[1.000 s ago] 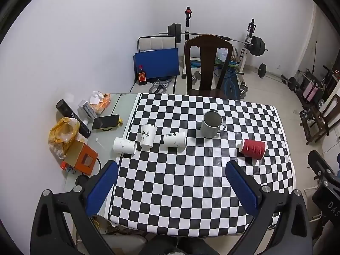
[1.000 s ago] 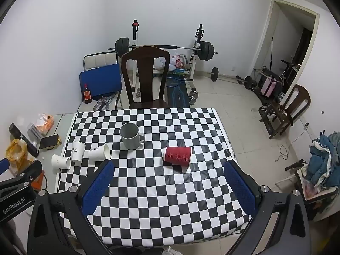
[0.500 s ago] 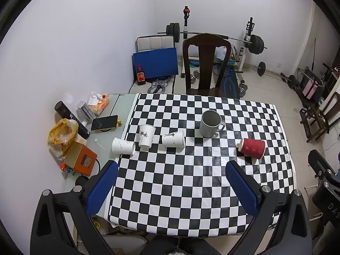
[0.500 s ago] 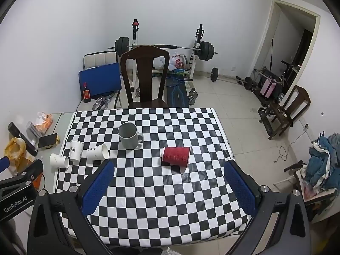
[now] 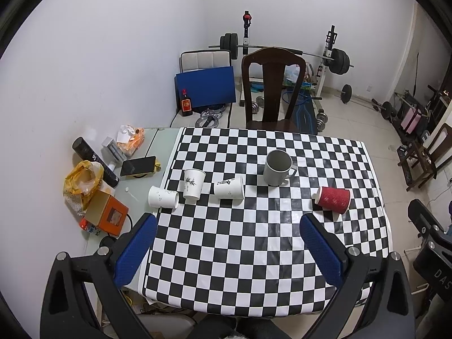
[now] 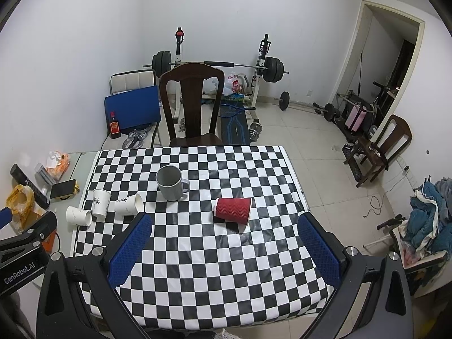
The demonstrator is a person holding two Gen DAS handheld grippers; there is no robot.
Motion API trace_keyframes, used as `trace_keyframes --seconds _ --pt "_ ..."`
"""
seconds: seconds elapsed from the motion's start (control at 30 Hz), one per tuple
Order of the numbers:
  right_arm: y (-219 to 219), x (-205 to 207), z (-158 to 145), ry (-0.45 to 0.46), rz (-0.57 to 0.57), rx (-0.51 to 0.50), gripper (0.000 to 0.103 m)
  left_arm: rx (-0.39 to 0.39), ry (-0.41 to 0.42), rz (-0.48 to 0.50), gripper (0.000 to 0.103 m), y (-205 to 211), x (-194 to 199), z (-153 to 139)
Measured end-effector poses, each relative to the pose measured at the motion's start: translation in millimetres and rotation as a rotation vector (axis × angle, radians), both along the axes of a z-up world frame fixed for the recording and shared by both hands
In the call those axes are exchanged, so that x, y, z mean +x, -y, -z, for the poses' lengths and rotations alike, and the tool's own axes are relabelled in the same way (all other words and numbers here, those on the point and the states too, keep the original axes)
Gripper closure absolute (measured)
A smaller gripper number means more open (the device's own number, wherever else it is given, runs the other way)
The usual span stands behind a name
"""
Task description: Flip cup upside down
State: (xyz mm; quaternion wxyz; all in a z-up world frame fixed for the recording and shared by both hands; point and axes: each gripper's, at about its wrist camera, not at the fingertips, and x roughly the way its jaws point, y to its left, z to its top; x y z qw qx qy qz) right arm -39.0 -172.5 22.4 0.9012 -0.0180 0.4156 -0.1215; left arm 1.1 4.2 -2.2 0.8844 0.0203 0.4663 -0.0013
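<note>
Both grippers, left point(image 5: 227, 241) and right point(image 6: 224, 238), spread wide above checkered table point(image 6: 197, 254) in weight-bench point(image 6: 217, 65) room.

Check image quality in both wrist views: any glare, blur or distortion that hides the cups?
Left wrist: sharp, evenly lit; fisheye bends the checkered tablecloth edges; red cup clear. Right wrist: same barrel distortion, faint sheen near the grey mug, nothing hidden.

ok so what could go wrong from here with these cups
1. The red cup lies on its side, so a touch from the open right gripper could roll it toward the table edge.
2. Three white cups crowd together at the left; the open left gripper may knock a neighbour while grabbing one.
3. The mug stands upright; it may be heavier and slip mid-flip.
</note>
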Motion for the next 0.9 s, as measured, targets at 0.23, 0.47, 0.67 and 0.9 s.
trace_keyframes --seconds 0.23,0.47,0.67,0.9 --pt "0.5 -0.5 -0.1 0.002 -0.001 0.0 0.0 -0.001 0.002 -0.002 0.0 0.5 -0.4 0.0" --pt "0.5 -1.4 -0.7 0.005 -0.002 -0.004 0.0 -0.002 0.002 -0.002 0.0 1.1 -0.4 -0.4" --pt "0.2 -1.0 -0.5 0.004 -0.004 -0.004 0.0 -0.003 0.004 -0.002 0.0 1.4 -0.6 -0.6" --pt "-1.5 -1.6 0.9 0.006 -0.004 -0.005 0.0 -0.002 0.004 -0.004 0.0 1.8 -0.3 -0.7"
